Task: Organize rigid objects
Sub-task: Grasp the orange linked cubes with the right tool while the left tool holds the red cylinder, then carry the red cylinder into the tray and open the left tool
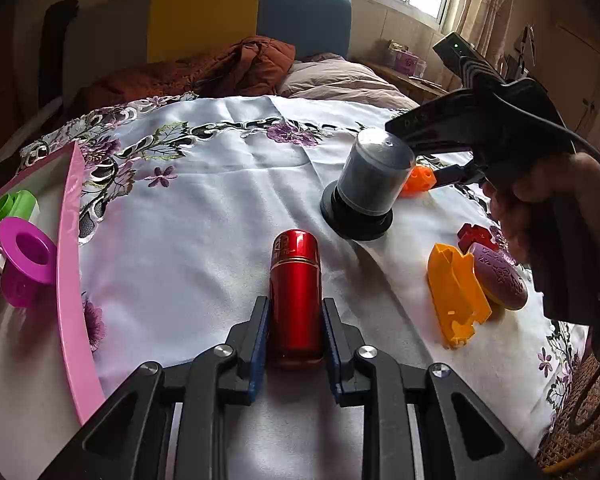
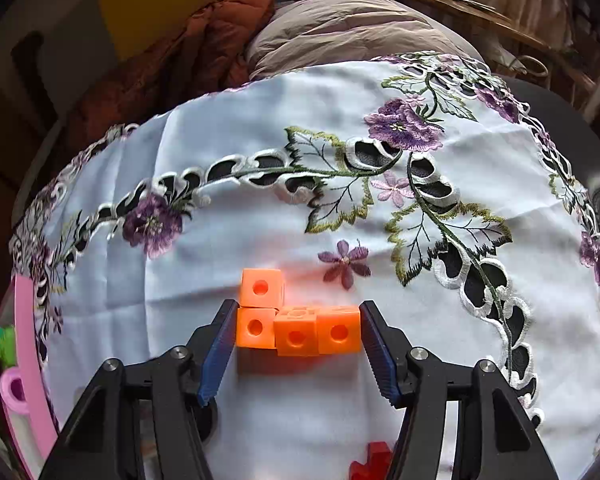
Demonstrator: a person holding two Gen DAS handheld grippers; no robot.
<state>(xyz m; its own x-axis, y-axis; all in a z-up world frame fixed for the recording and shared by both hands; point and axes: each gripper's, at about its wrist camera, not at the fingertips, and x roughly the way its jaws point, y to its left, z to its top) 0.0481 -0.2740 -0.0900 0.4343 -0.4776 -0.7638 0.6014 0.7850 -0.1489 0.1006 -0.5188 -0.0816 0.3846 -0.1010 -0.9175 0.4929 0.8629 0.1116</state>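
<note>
Two grippers: one is seen in each wrist view.
Left gripper (image 1: pixel 295 320): clamped narrowly on a red flask (image 1: pixel 295 292), which is held over the white embroidered tablecloth (image 1: pixel 204 216).
Right gripper (image 2: pixel 298 336): half wide, its pads set either side of an orange block piece (image 2: pixel 298 326) resting on the cloth; whether they press it cannot be told.
Pink tray (image 1: pixel 70 264): at the left edge, with a magenta cup (image 1: pixel 26 260) kept inside.
Disc case (image 1: pixel 370 182): standing upright beyond the flask.

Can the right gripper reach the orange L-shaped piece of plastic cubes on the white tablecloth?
Probably yes. The right gripper already has the orange cube piece between its blue fingers, with nothing in between; whether the pads touch it is unclear.
</note>
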